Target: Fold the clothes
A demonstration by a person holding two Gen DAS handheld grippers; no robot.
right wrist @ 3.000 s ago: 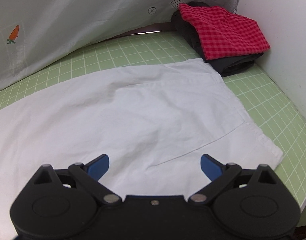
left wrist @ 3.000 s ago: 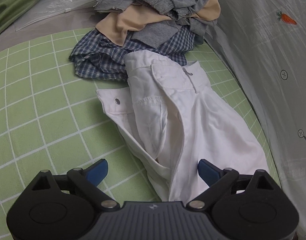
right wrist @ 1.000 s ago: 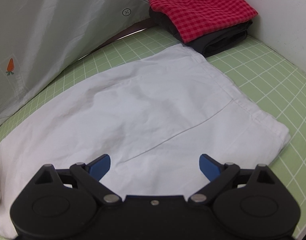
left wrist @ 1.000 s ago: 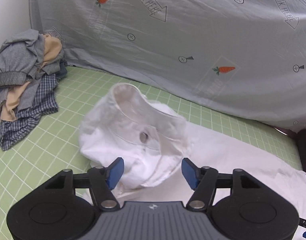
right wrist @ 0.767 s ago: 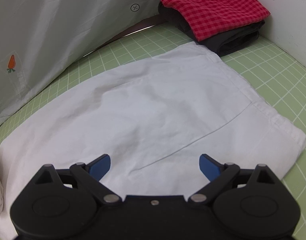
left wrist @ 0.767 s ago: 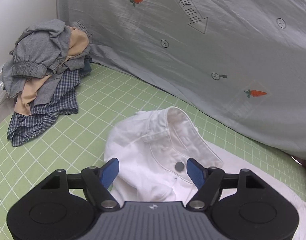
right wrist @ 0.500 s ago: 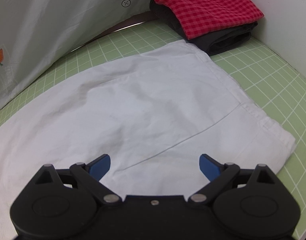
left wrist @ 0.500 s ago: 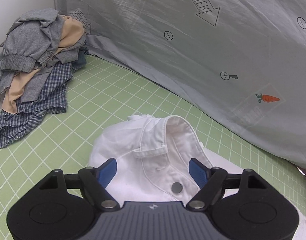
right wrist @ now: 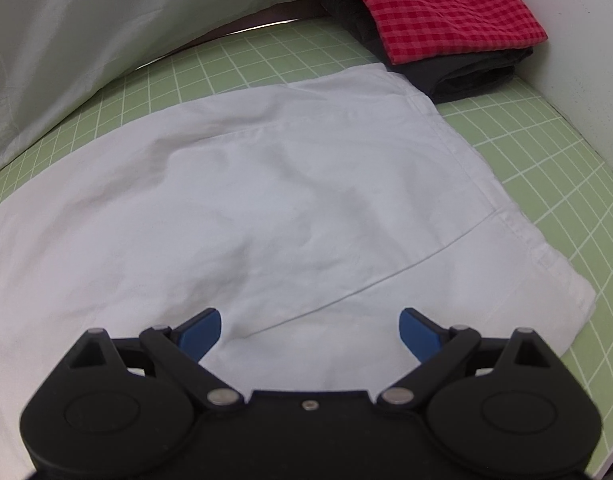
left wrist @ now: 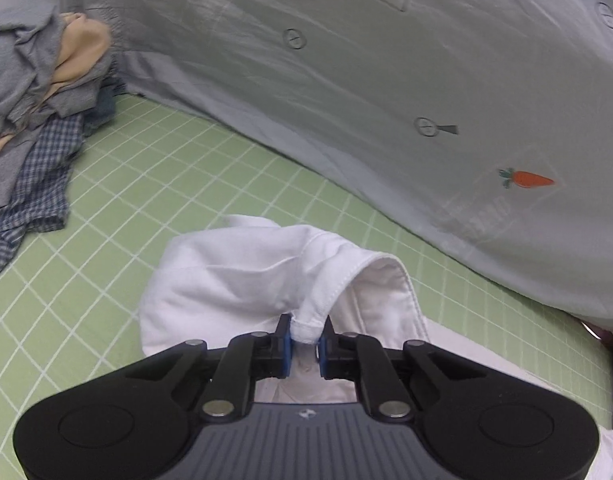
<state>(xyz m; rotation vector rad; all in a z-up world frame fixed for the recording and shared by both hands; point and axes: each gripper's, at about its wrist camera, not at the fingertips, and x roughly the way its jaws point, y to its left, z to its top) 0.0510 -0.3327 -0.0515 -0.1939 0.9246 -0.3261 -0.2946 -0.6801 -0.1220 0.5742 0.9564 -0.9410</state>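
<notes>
the left claw (left wrist: 305, 339) is closing, its pads pinching a bunched fold of the white shorts (left wrist: 242, 276), which lie on the green tabletop (left wrist: 154, 184), while the right claw (right wrist: 310, 330) hangs wide over their flat leg (right wrist: 290, 200) near folded red cloth (right wrist: 434, 4).

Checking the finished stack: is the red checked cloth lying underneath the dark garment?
No, the red checked cloth lies on top of the dark garment.
</notes>
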